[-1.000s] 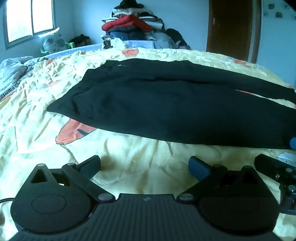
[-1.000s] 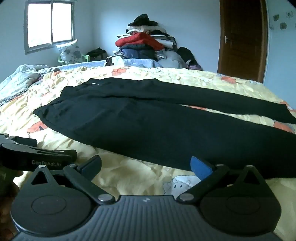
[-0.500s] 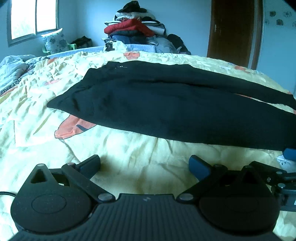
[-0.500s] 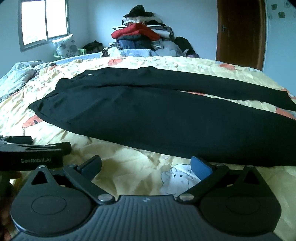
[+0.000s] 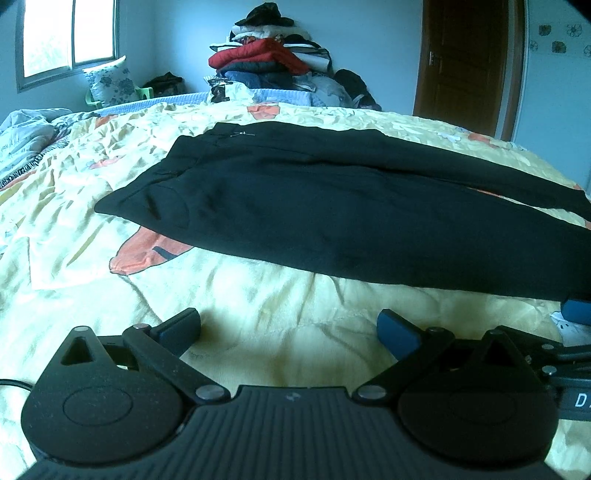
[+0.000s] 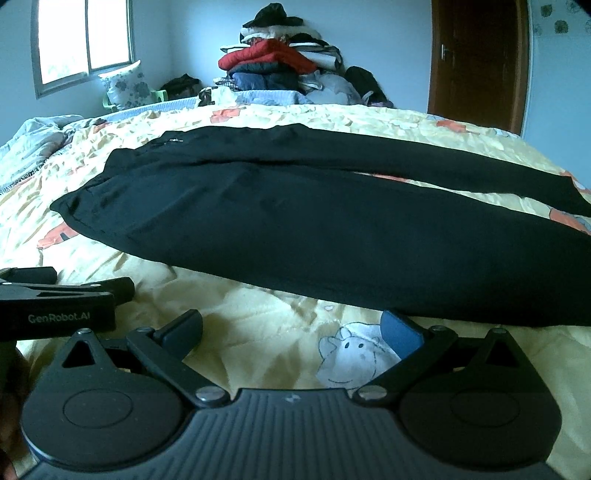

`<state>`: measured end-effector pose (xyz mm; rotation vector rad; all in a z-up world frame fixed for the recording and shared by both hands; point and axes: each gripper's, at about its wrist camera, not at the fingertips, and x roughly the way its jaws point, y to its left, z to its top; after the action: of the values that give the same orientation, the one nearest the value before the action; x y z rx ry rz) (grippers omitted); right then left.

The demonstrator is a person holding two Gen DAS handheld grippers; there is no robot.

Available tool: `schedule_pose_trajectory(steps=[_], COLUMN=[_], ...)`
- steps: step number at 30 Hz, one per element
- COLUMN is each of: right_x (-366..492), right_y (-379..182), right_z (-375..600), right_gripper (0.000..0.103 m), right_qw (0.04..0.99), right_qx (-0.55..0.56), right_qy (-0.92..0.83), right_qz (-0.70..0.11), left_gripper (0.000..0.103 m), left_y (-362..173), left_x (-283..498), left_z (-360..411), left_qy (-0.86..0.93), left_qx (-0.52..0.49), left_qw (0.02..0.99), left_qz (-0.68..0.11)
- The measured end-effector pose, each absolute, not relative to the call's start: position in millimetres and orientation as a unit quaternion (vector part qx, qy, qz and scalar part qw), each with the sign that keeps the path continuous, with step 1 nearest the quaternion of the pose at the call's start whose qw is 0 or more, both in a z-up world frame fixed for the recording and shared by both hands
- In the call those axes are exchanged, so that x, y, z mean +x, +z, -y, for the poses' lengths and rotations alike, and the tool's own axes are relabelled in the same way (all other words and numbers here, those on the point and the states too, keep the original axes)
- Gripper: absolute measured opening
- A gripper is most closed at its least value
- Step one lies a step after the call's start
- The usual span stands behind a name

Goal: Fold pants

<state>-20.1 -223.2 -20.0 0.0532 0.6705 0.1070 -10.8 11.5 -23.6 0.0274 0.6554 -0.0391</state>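
Observation:
Black pants [image 5: 332, 206] lie flat on a yellow patterned bedsheet [image 5: 258, 314], waistband at the left, both legs running to the right. In the right wrist view the pants [image 6: 314, 221] fill the middle, and the near leg's edge reaches close to my right fingertip. My left gripper [image 5: 290, 326] is open above bare sheet, short of the near leg. My right gripper [image 6: 291, 330] is open too, nothing between its fingers. The left gripper's body [image 6: 55, 302] shows at the left edge of the right wrist view.
A tall pile of clothes [image 5: 269, 59] stands past the bed's far edge. A floral pillow [image 5: 110, 79] leans below the window [image 5: 66, 33]. A brown door [image 5: 465, 62] is at the back right. A rumpled blanket [image 5: 26, 129] lies at the far left.
Both grippers have drawn closer to the pants and tilted slightly up; the pants sit lower and larger in both views. Both stay open.

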Motion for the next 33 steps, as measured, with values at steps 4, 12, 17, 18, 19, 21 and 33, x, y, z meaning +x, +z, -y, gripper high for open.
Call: schedule_pose_trajectory(steps=[4,12,17,18,19,21,33], right_x=[-19.9,-19.8,-19.8,-19.7,-19.8,-19.8,-19.9], right_y=[-20.3,-21.1,-21.1,-21.3,-21.1,-21.1,-22.8], right_z=[223.1,222.5,222.5,222.3,222.4,222.5,220.5], right_gripper=[0.103,0.103,0.103,0.103,0.103,0.103,0.103], right_qw=[0.942,0.942,0.942,0.942,0.942,0.942,0.942], right_qx=[0.026,0.024,0.025,0.025,0.024,0.025,0.019], right_qy=[0.052,0.052,0.052,0.052,0.052,0.052,0.053], right_qz=[-0.33,-0.33,-0.33,-0.33,-0.33,-0.33,-0.331], left_gripper=[0.103,0.103,0.103,0.103,0.103,0.103,0.103], left_y=[-23.7,-23.9,-24.0,-24.0,-24.0,-24.0,-24.1], left_x=[-10.7,-10.7,-10.7,-10.7,-10.8,-10.7,-10.7], left_z=[-11.5,-11.6,-11.7,-11.7,-11.7,-11.7,-12.0], left_qy=[-0.019,-0.019,-0.019,-0.019,-0.019,-0.019,-0.019], left_qx=[0.014,0.013,0.013,0.013,0.013,0.013,0.013], left_qw=[0.947,0.947,0.947,0.947,0.947,0.947,0.947], left_qz=[-0.322,-0.322,-0.322,-0.322,-0.322,-0.322,-0.321])
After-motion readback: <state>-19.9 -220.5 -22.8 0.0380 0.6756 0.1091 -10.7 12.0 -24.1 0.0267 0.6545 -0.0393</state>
